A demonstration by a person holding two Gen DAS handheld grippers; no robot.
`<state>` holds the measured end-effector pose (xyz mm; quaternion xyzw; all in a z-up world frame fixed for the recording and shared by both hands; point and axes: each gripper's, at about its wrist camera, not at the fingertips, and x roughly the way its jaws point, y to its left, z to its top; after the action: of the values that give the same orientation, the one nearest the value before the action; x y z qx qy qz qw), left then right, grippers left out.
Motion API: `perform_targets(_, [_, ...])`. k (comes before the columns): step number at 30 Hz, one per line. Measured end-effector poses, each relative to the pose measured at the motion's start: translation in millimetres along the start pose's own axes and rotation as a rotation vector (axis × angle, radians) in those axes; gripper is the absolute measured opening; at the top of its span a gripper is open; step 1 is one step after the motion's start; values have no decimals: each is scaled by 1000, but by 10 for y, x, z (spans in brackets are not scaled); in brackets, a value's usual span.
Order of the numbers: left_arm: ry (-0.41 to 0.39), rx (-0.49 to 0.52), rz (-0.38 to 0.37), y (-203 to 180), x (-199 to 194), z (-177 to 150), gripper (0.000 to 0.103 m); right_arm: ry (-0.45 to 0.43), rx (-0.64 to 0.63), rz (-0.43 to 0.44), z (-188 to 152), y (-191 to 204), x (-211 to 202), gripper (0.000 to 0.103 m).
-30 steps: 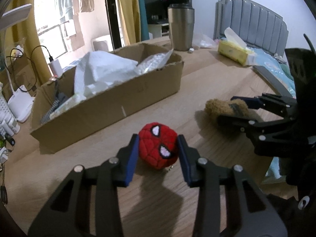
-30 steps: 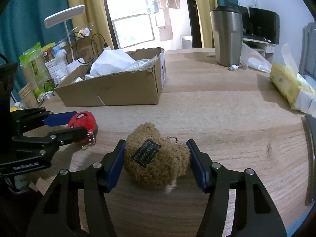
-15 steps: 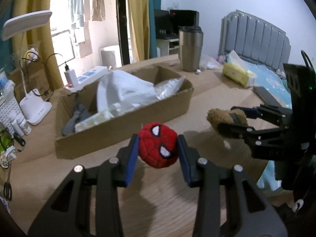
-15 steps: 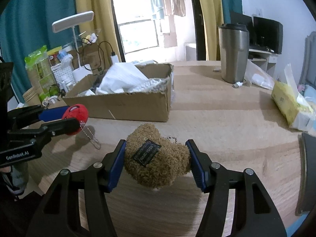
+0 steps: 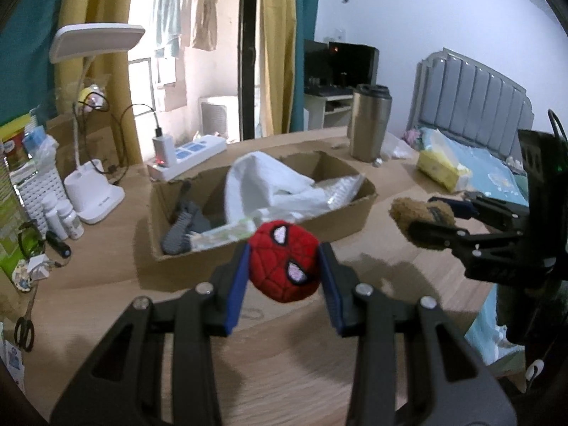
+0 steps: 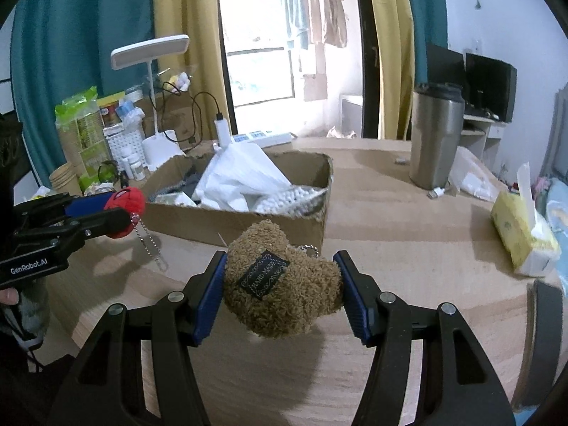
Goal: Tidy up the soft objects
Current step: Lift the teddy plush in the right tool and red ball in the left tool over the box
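Observation:
My left gripper (image 5: pixel 284 269) is shut on a red spider-mask plush ball (image 5: pixel 285 261) and holds it in the air above the wooden table, in front of the cardboard box (image 5: pixel 262 227). The ball also shows in the right wrist view (image 6: pixel 126 207) with its bead chain (image 6: pixel 149 245) hanging down. My right gripper (image 6: pixel 280 284) is shut on a brown plush bear (image 6: pixel 280 280) with a black label, lifted off the table near the box's right corner (image 6: pixel 323 220). The bear also shows in the left wrist view (image 5: pixel 419 222).
The box holds a white bag (image 5: pixel 269 184), bubble wrap (image 6: pixel 287 198) and a grey item (image 5: pixel 181 227). A steel tumbler (image 6: pixel 435 138), a yellow tissue pack (image 6: pixel 522 230), a white desk lamp (image 5: pixel 92 191), a power strip (image 5: pixel 188 156) and small bottles (image 5: pixel 64 216) stand around.
Both grippers have lifted their plush toys off the table and risen, so I look down into the box. The red ball's chain now hangs free.

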<state>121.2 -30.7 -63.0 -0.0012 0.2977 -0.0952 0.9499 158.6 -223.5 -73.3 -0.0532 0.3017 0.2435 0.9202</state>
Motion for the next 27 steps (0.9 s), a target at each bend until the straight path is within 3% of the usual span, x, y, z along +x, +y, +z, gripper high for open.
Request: perform_targets(27, [-143, -41, 63, 395, -256, 279, 40, -104, -100, 73, 547, 372, 78, 63])
